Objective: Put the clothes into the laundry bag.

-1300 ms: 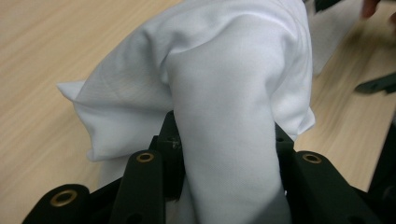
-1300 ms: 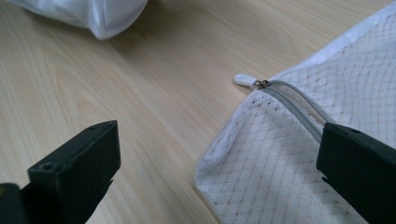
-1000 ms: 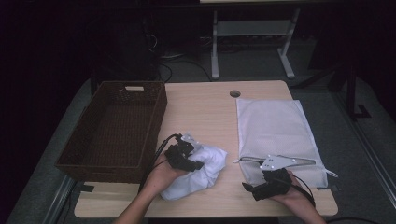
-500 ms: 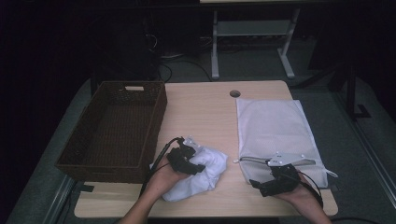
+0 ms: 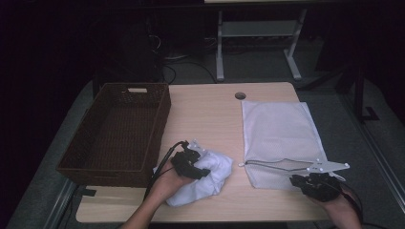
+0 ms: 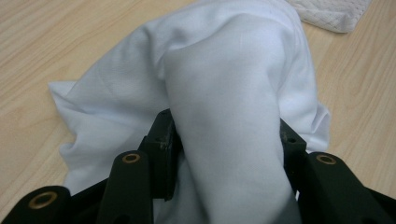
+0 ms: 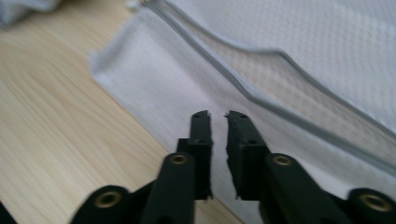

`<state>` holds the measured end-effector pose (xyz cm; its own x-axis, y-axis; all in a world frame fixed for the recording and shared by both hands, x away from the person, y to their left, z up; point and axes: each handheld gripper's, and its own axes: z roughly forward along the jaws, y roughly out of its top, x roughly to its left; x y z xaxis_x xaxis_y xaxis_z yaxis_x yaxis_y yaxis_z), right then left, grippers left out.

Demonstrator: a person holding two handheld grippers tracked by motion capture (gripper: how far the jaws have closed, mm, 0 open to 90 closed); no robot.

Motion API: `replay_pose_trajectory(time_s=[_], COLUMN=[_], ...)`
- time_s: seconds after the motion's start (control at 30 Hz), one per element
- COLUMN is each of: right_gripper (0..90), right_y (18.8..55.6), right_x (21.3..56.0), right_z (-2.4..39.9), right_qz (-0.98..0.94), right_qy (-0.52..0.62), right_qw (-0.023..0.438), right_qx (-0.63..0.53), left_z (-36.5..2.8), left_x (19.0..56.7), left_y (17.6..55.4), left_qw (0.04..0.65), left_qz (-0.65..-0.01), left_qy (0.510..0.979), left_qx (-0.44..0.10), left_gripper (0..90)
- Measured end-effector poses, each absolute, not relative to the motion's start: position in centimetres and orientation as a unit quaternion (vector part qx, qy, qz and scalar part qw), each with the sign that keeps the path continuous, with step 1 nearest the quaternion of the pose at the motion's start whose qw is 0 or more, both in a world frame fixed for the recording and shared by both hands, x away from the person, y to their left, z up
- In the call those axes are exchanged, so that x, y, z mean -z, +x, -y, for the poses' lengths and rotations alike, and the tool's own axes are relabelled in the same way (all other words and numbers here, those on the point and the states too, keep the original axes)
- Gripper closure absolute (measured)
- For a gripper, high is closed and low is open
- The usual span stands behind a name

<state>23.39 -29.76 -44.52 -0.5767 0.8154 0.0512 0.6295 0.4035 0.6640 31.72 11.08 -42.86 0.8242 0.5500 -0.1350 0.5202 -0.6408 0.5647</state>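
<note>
A crumpled white cloth lies on the wooden table near its front edge, beside the basket. My left gripper is shut on it; in the left gripper view a thick fold of the cloth bulges up between the two jaws. A white mesh bag lies flat at the right, its grey zipper mouth gaping near the front. My right gripper hovers at the bag's front right corner. Its jaws stand almost together over the mesh, holding nothing.
A dark woven basket stands at the table's left, its wall close to the cloth and my left hand. A round cable hole sits at the back middle. The table's front edge runs just under both hands.
My right gripper has slid to the right along the bag's front edge. The left gripper has kept its hold on the cloth and barely shifted.
</note>
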Motion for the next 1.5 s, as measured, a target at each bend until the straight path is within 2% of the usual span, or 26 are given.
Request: replay_pose_trajectory(time_s=[0.1, 0.77, 1.5], right_gripper=[89.8, 90.0, 90.0], right_y=[23.5, 24.4, 27.4], right_x=[44.9, 45.9, 46.0], right_z=[30.5, 29.5, 24.6], right_qz=[-0.829, -0.851, -0.868], right_qy=[0.444, 0.427, 0.385], right_qw=[0.14, 0.141, 0.135], right_qx=[-0.311, -0.273, -0.282], left_z=[-11.1, -11.2, -11.2], left_x=[42.9, 42.9, 42.9], left_y=[31.7, 31.8, 31.8], left_qw=[0.304, 0.305, 0.307], left_qz=[-0.295, -0.295, -0.295], left_qy=[0.905, 0.905, 0.905], left_qx=[-0.025, -0.021, -0.02], left_gripper=[52.7, 52.7, 52.7])
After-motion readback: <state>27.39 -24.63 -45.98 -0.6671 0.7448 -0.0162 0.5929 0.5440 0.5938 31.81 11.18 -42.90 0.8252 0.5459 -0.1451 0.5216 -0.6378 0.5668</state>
